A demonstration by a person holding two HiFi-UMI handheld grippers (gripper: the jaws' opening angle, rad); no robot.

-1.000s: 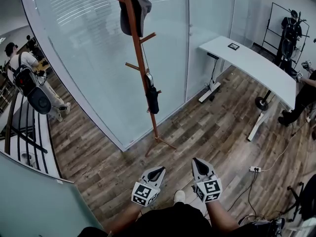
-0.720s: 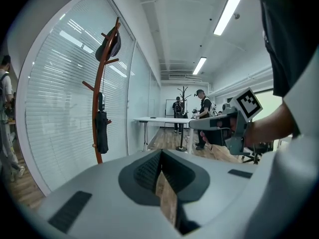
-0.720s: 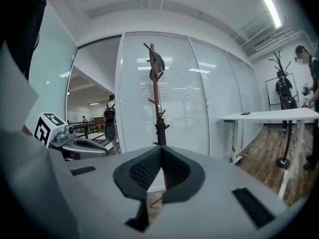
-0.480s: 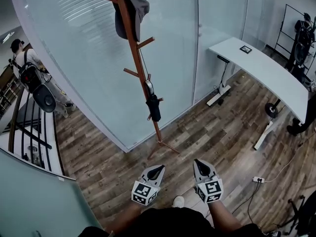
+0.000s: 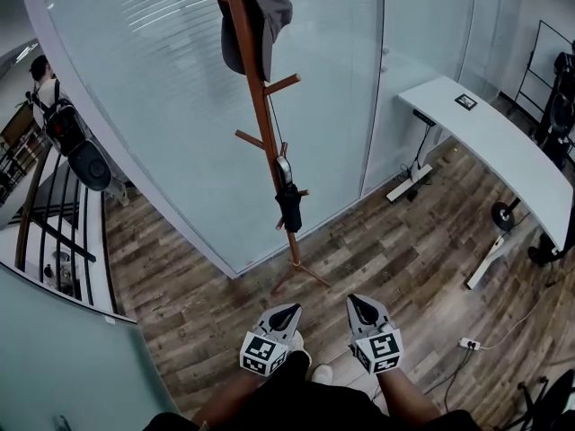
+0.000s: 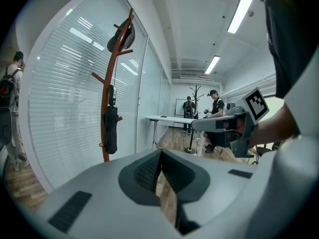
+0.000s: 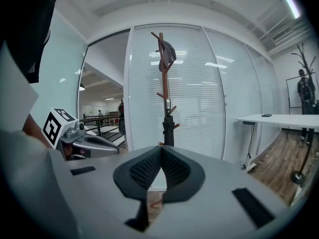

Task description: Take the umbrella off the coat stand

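Note:
A folded black umbrella (image 5: 289, 206) hangs by its strap from a low peg of the brown wooden coat stand (image 5: 260, 115), which stands against a frosted glass wall. It shows in the left gripper view too, the umbrella (image 6: 110, 128) on the stand (image 6: 110, 73), and in the right gripper view as the umbrella (image 7: 168, 128) on the stand (image 7: 163, 68). My left gripper (image 5: 289, 312) and right gripper (image 5: 356, 303) are low and near me, well short of the stand. Both are shut and hold nothing.
A grey cap (image 5: 266, 12) hangs at the stand's top. A white desk (image 5: 503, 151) stands at the right, with a power strip (image 5: 467, 342) and cables on the wood floor. A person with a backpack (image 5: 63, 124) walks beyond the glass at left, near a railing (image 5: 54, 241).
The stand and umbrella have come nearer and shifted slightly right in the head view as I moved toward them. Both grippers stayed shut, side by side.

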